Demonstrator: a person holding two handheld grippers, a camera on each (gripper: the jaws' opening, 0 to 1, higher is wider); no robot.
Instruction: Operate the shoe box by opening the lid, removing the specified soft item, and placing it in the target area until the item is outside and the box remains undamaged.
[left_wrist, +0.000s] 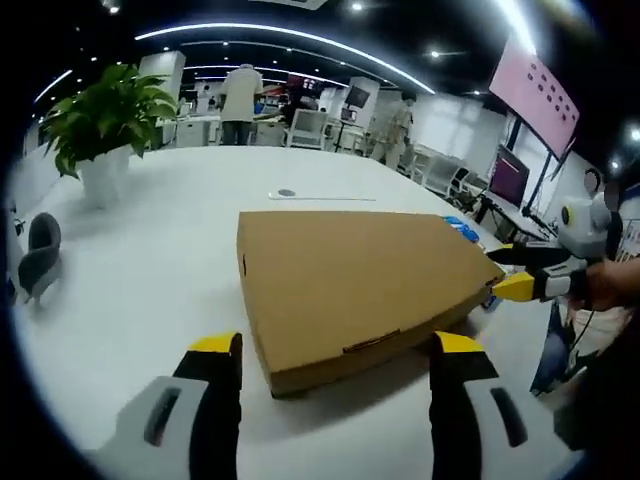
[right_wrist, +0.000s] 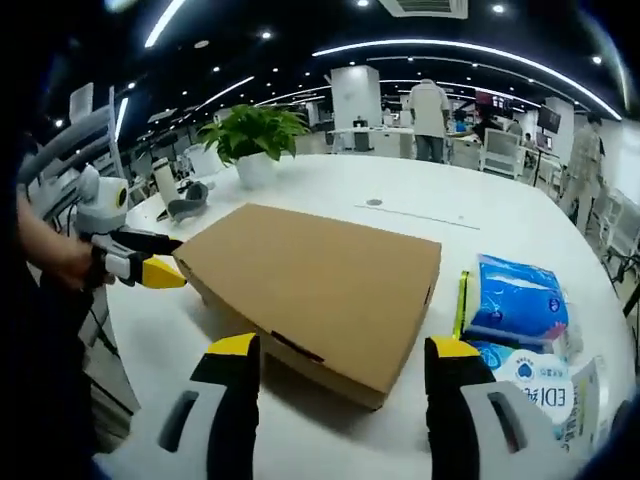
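A flat brown cardboard shoe box (left_wrist: 340, 280) lies on the white table (left_wrist: 150, 260) with its lid down. In the left gripper view my left gripper (left_wrist: 337, 343) is open, its yellow-tipped jaws standing wide apart at the box's near edge. The right gripper (left_wrist: 498, 272) comes in from the right, held by a hand, its tips at the box's right corner. In the right gripper view the box (right_wrist: 320, 280) lies ahead, and my right gripper (right_wrist: 345, 346) is open before its near edge. The left gripper (right_wrist: 178, 262) reaches the box's left corner.
A potted plant (left_wrist: 105, 120) in a white pot and a grey curved object (left_wrist: 40, 255) stand at the table's far side. Blue soft packs (right_wrist: 520, 300) and a thin yellow-green strip (right_wrist: 462, 300) lie beside the box. People stand at desks in the background.
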